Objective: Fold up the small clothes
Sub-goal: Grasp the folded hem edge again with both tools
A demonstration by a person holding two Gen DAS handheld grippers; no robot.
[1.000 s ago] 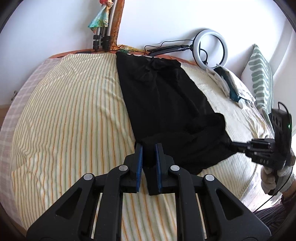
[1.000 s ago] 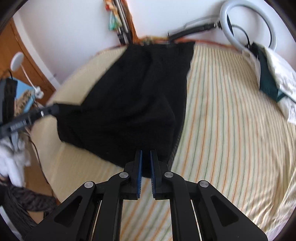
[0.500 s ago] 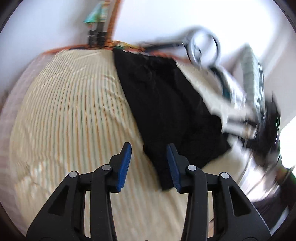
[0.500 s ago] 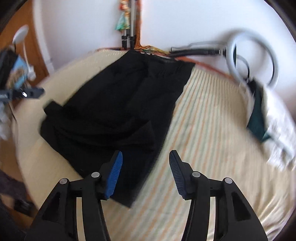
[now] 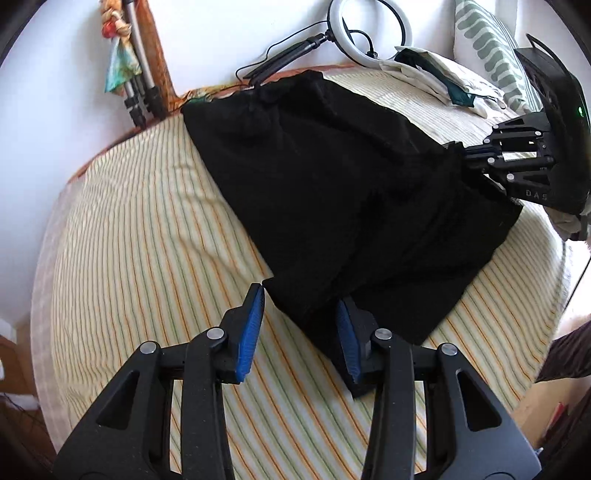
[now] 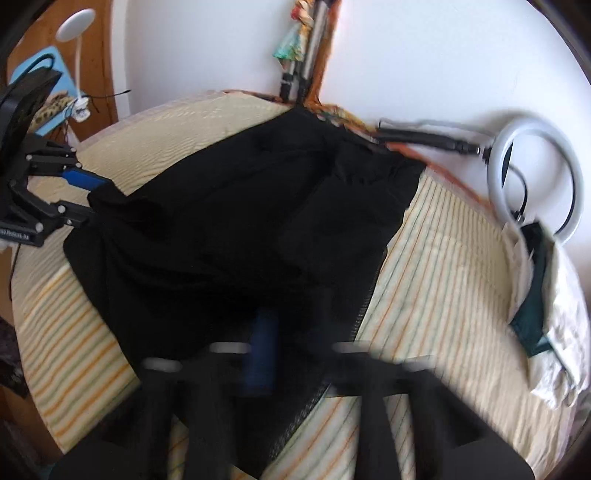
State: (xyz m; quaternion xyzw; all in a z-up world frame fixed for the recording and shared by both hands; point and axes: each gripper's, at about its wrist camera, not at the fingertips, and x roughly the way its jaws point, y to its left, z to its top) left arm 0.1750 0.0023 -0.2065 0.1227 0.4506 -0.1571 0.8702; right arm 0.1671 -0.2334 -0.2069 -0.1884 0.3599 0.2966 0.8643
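A black garment (image 5: 351, 192) lies spread on the striped bed sheet (image 5: 140, 240), its near end folded back over itself. My left gripper (image 5: 299, 328) is open, its blue pads on either side of the garment's near corner. It also shows at the left of the right wrist view (image 6: 85, 195), open at the cloth's edge. My right gripper (image 6: 306, 354) is blurred but open, low over the garment's near right edge (image 6: 258, 240). In the left wrist view the right gripper's tips (image 5: 458, 155) sit at the garment's right edge.
A white ring light (image 5: 369, 33) on a black arm lies at the head of the bed. A white and dark green pile of clothes (image 6: 546, 295) lies to the right. A leaf-patterned pillow (image 5: 487, 48) stands behind it. Tripod legs (image 5: 136, 92) lean on the wall.
Both grippers opened and let go of the garment's hem, which now lies folded on the bed. Both then moved in close over the cloth's near edge.
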